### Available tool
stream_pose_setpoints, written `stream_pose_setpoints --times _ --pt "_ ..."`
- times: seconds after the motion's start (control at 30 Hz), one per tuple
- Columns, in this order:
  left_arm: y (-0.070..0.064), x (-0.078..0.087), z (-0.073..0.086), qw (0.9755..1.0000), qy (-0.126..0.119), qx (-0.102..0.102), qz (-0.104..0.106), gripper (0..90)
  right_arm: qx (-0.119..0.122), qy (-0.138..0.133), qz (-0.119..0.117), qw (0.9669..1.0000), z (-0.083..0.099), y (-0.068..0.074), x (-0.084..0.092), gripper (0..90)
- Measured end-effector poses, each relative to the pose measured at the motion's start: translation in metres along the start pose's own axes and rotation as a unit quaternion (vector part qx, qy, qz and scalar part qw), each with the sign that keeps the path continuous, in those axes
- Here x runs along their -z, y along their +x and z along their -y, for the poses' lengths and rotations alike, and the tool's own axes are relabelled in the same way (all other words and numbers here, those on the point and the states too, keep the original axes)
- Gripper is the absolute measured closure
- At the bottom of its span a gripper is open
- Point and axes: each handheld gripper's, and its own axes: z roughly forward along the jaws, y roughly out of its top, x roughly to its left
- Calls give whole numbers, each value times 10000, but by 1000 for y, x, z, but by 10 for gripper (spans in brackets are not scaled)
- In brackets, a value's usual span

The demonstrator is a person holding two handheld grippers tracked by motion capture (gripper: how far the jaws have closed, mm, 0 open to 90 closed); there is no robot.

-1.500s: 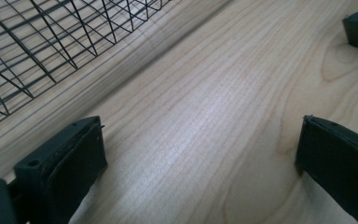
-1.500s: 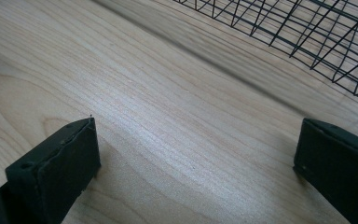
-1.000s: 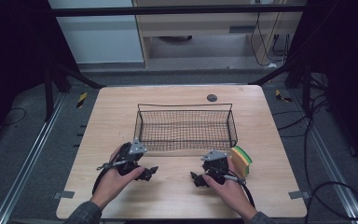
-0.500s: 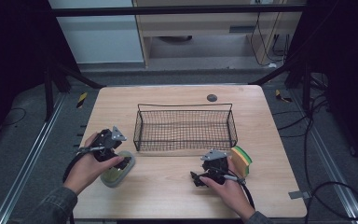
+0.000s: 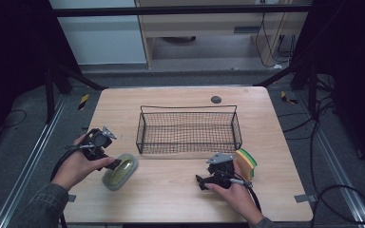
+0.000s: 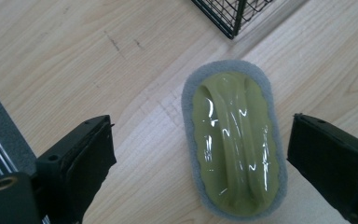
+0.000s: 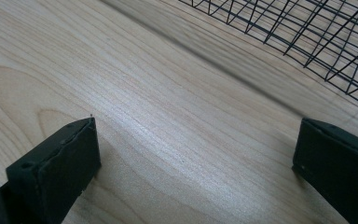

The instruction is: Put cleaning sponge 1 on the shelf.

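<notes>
Two jaws wide | scrubber (image 6: 233,140) between, untouched | left gripper (image 6: 200,163)

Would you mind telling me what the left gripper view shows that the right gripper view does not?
Left gripper view alone: a green-handled scrubber with a grey pad, lying flat between the wide-open jaws of the left hand-held gripper, untouched. Right gripper view alone: bare wood between the open jaws of the right hand-held gripper. Shared by both: the wooden table and part of the black wire basket.
</notes>
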Motion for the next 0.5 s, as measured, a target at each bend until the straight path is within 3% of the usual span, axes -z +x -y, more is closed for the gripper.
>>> stream_pose_setpoints --times 0.1,0.13,0.27,0.33,0.5 --pt "-1 -2 0 9999 81 -8 63 88 0 30 -6 10000 -1 0 0 9" --pt "-1 -3 1 9998 142 -36 113 158 11 18 -11 10000 -1 0 -1 9" --pt "-4 -12 4 9980 564 -187 234 220 15 83 -43 10000 -4 1 -2 8" --pt "-4 -17 7 9976 617 -184 248 243 8 76 -36 10000 -4 2 -3 10" --pt "0 -29 9 9974 515 96 504 297 33 33 -38 10000 -2 2 -2 11"
